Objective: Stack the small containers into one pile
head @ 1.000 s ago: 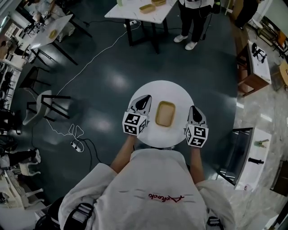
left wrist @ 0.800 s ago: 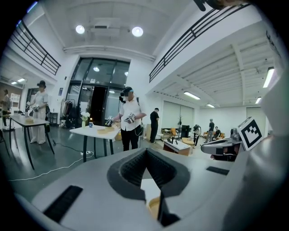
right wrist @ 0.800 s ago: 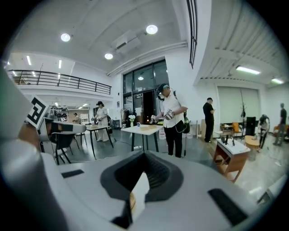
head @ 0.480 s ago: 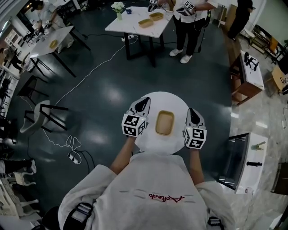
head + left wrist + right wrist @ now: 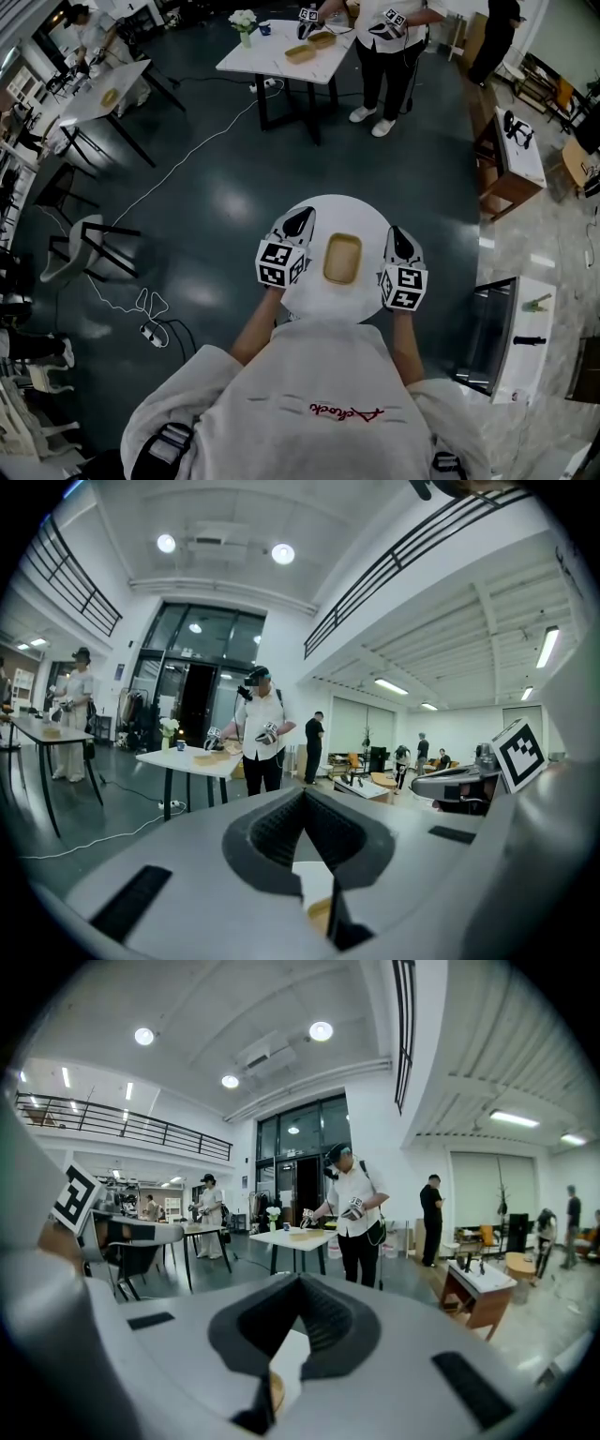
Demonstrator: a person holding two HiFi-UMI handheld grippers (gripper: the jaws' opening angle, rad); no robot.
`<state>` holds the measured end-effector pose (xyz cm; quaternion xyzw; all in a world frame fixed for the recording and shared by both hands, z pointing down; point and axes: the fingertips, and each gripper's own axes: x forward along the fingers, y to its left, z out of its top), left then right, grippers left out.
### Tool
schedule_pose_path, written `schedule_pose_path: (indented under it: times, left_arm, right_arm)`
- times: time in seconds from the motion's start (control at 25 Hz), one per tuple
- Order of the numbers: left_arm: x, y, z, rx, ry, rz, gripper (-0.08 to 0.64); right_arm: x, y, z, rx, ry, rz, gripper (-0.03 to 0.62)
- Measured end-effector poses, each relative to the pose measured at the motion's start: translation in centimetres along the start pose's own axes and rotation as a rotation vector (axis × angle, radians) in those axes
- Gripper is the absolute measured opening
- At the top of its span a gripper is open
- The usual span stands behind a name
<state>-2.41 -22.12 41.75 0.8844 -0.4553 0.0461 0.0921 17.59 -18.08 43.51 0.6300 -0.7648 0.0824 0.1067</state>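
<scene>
A tan rectangular container [image 5: 342, 259] sits in the middle of the small round white table [image 5: 323, 292]; I cannot tell how many are nested in it. My left gripper [image 5: 300, 221] rests on the table just left of it, jaws shut and empty. My right gripper [image 5: 397, 238] lies to its right, apart from it, also shut on nothing. In the left gripper view the closed jaws of the left gripper [image 5: 305, 794] point across the room, with a sliver of the container [image 5: 319, 914] below them. The right gripper [image 5: 300, 1279] likewise shows a tan edge of the container [image 5: 276, 1391].
A dark floor surrounds the table. At the far end a person [image 5: 389, 37] with grippers stands at a white table [image 5: 281, 56] holding tan containers. A chair [image 5: 84, 244] and a floor cable [image 5: 150, 300] lie to the left, a wooden side table [image 5: 511, 136] to the right.
The head view has tilted up, showing more of the far table and the person there. Both grippers stay shut beside the container, barely moved.
</scene>
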Motion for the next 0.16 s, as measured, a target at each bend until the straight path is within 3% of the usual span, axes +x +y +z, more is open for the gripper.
schedule_pose_path:
  times: [0.16]
  left_arm:
    - [0.12,0.07,-0.46,-0.005,0.010,0.000,0.009]
  right_arm:
    - [0.29,0.27,-0.30,0.003,0.006,0.005,0.020]
